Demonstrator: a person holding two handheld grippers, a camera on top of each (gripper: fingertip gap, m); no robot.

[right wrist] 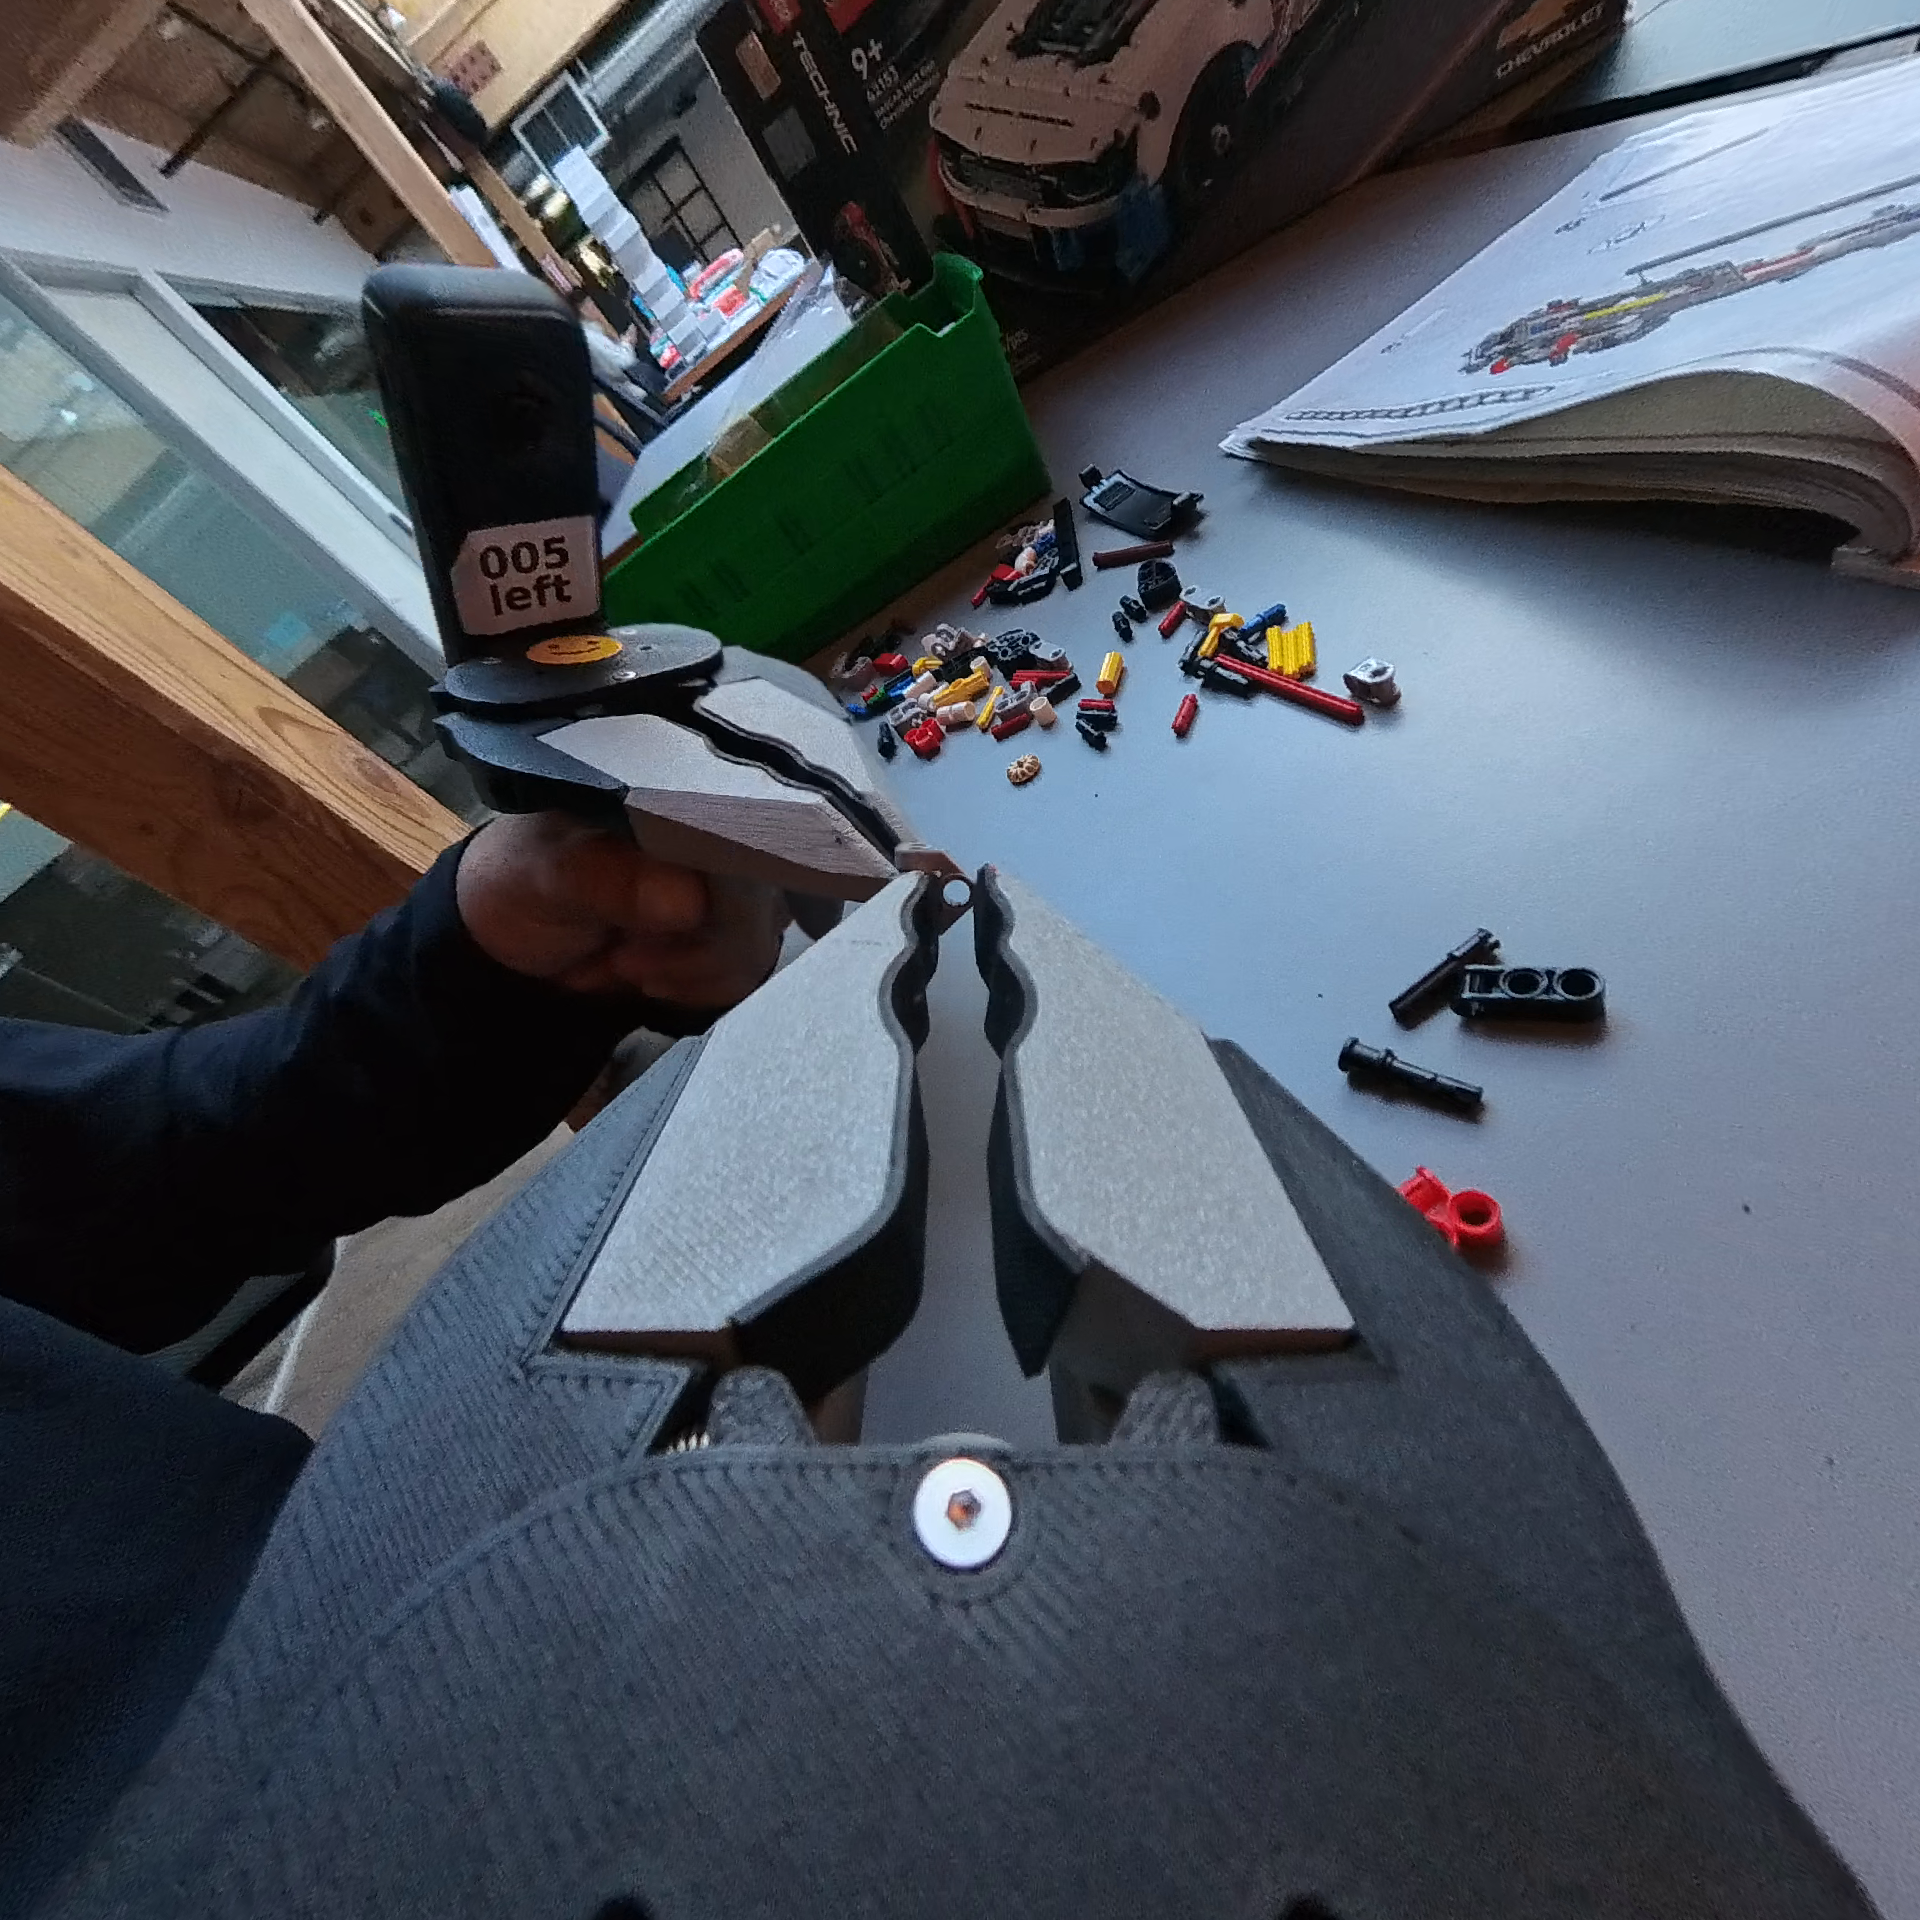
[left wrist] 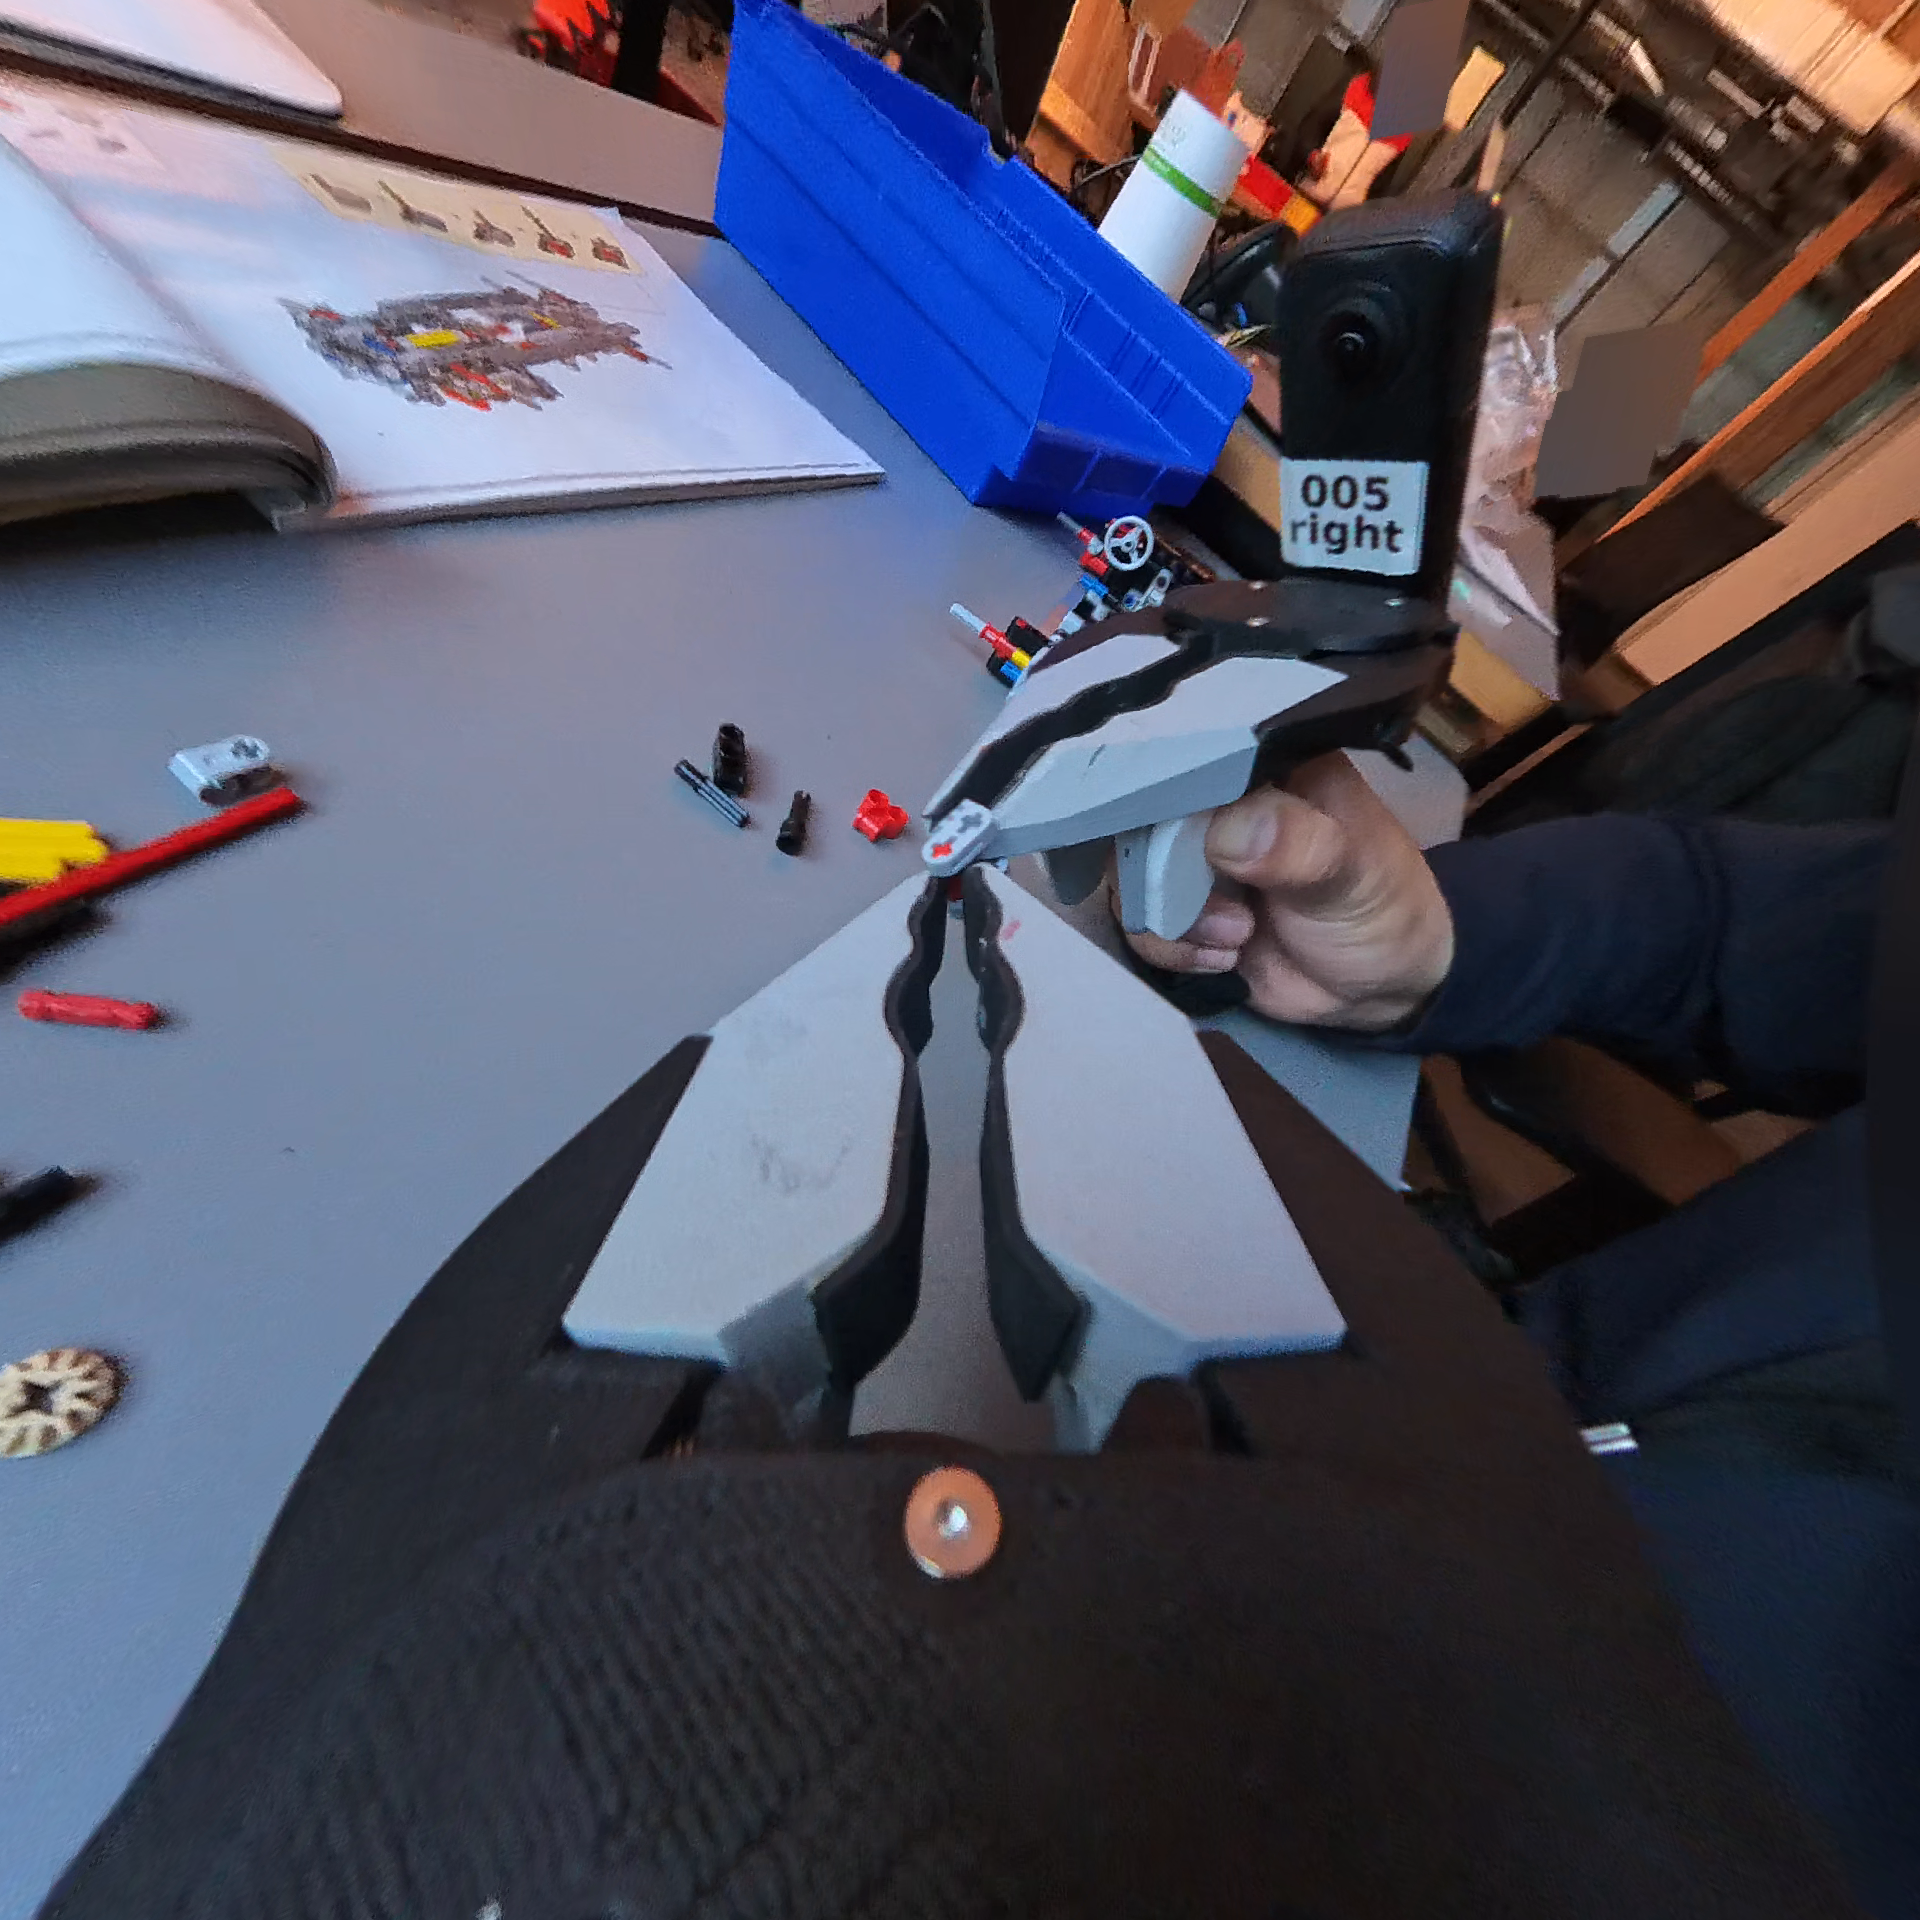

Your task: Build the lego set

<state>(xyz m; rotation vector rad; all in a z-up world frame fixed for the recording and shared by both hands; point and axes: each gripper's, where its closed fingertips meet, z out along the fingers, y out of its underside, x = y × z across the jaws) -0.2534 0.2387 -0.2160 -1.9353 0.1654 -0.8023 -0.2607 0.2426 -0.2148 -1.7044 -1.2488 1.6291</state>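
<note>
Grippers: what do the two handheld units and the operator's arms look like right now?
Both grippers, left and right, match: grey wedge fingers with wavy black pads, ribbed black bodies, a silver screw. Each carries an upright black camera bearing a white label. Dark navy sleeves cover both arms.

A grey table (right wrist: 1558, 831) carries an open manual (left wrist: 468, 343), blue bin (left wrist: 935, 281) and green bin (right wrist: 831, 499). Loose toy pieces (right wrist: 1091, 675) lie scattered across it.
</note>
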